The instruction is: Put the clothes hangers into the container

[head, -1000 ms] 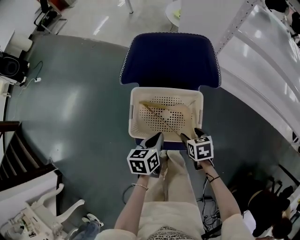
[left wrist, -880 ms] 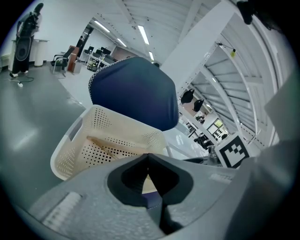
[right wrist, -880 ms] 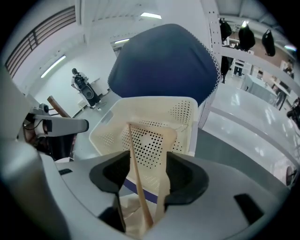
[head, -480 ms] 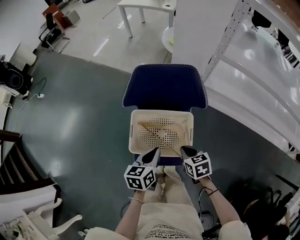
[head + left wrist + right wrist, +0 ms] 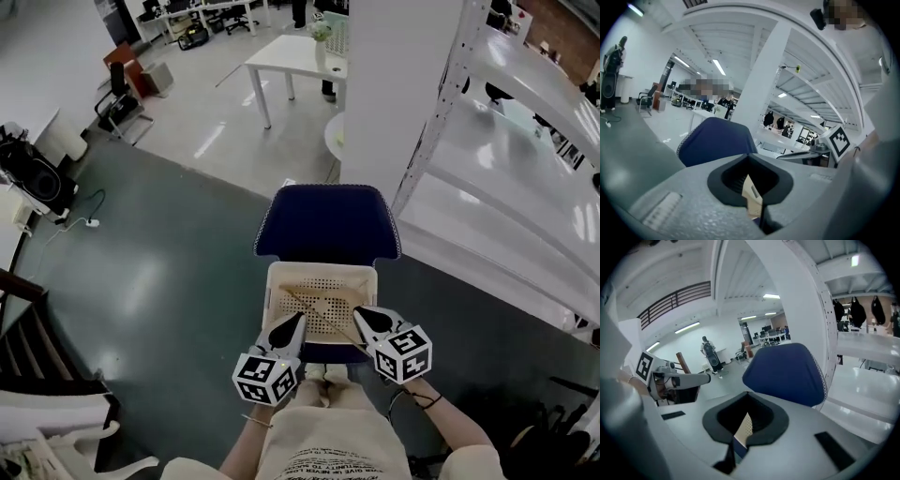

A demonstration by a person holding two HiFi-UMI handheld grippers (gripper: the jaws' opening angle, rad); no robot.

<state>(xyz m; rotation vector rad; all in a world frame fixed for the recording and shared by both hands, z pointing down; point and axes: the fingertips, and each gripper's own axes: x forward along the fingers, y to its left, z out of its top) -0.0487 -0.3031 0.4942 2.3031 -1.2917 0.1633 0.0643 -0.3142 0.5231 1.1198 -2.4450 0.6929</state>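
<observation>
A cream perforated container (image 5: 322, 272) stands on the seat of a blue chair (image 5: 326, 220). Wooden clothes hangers (image 5: 319, 305) lie inside it, crossed. My left gripper (image 5: 286, 328) hovers at the container's near left corner, jaws shut and empty. My right gripper (image 5: 364, 319) hovers at the near right corner, also shut with nothing in it. In the left gripper view the shut jaws (image 5: 754, 187) point at the chair back (image 5: 715, 140). The right gripper view shows shut jaws (image 5: 743, 427) and the same chair (image 5: 787, 371).
A white column (image 5: 394, 84) and white shelving (image 5: 525, 122) stand behind and to the right of the chair. A white table (image 5: 291, 56) is farther back. A black speaker (image 5: 33, 173) and cables sit at the left, on dark floor.
The head view has tilted up, so chair and container look smaller and farther. Both grippers have drawn back from the container's front edge. The right jaws have closed.
</observation>
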